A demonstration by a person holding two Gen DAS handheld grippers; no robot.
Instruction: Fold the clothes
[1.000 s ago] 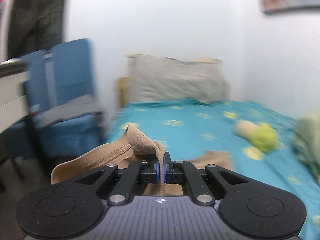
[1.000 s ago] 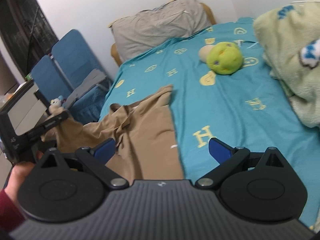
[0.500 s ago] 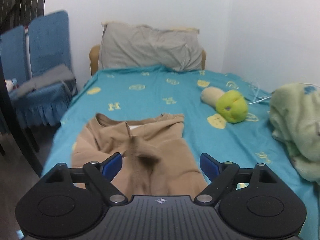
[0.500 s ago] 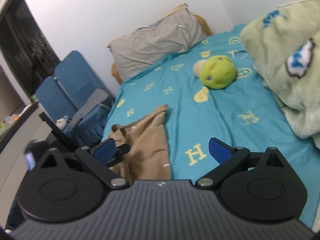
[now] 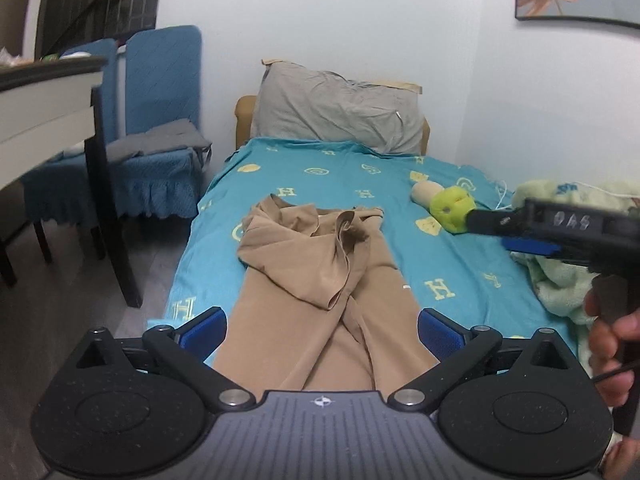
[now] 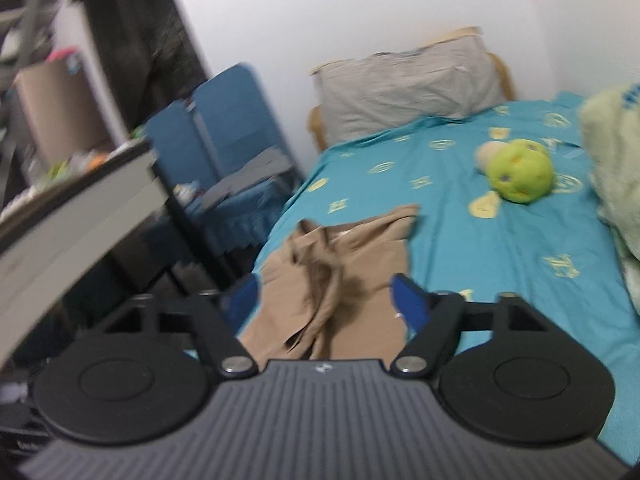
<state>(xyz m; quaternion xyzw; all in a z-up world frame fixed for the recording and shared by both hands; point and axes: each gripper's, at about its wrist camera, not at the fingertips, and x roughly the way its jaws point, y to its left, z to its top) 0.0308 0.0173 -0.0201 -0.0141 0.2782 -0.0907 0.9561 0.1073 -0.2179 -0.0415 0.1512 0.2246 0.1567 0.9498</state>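
Tan trousers (image 5: 320, 264) lie crumpled on the teal bed sheet (image 5: 340, 176), waist toward the pillow, one side folded over the middle. My left gripper (image 5: 322, 326) hovers above the trouser legs near the foot of the bed. Its jaws are opening wide and its blue pads touch no cloth. In the left wrist view my right gripper (image 5: 504, 232) reaches in from the right, held by a person's hand (image 5: 612, 340). In its own blurred view the right gripper (image 6: 326, 298) is over the trousers (image 6: 344, 276); its jaws are closing, still apart, gripping nothing.
A grey pillow (image 5: 340, 116) stands at the head of the bed. A green plush toy (image 5: 452, 208) and a pale green blanket (image 5: 560, 280) lie on the right. Left of the bed stand blue chairs (image 5: 160, 100) and a desk (image 5: 48, 100) with a dark leg (image 5: 108, 208).
My left gripper let go of the trousers' waistband, opened wide and drew back; the trousers now lie on the bed. My right gripper's jaws narrowed and its view swung left.
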